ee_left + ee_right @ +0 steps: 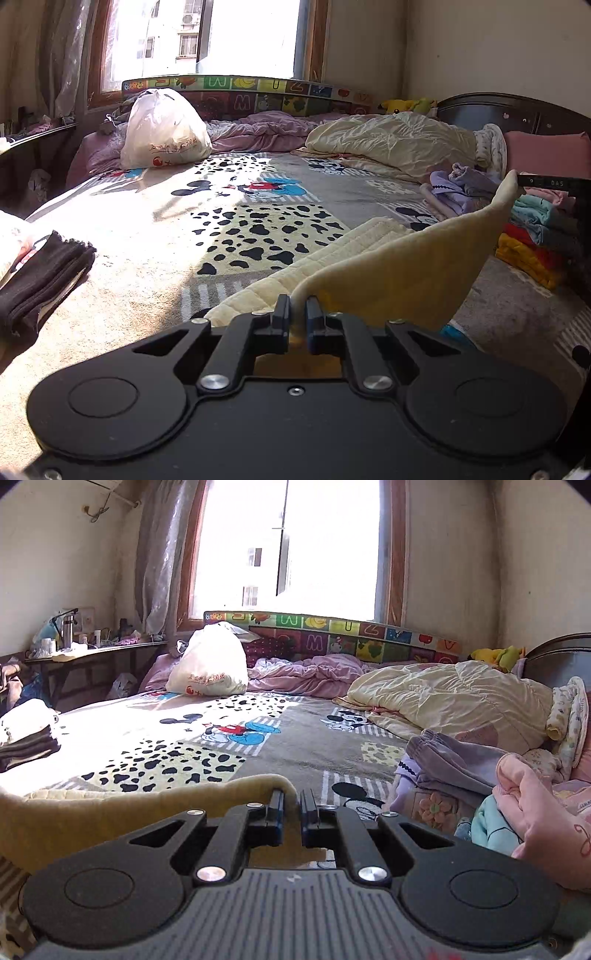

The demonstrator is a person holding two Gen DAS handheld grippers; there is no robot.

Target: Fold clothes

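A cream-yellow quilted garment (388,273) is stretched above the bed between both grippers. My left gripper (297,306) is shut on one corner of it. The cloth rises to the right, where the other gripper's black tip (546,182) holds the far corner. In the right wrist view my right gripper (291,799) is shut on the cloth's edge (110,808), which hangs to the left. Part of the garment lies on the bed sheet (258,206).
A stack of folded clothes (535,236) and loose lilac clothes (454,768) lie on the right. Dark folded cloth (40,273) lies on the left. A white plastic bag (162,129), pink and cream quilts (391,144) and a headboard are at the back.
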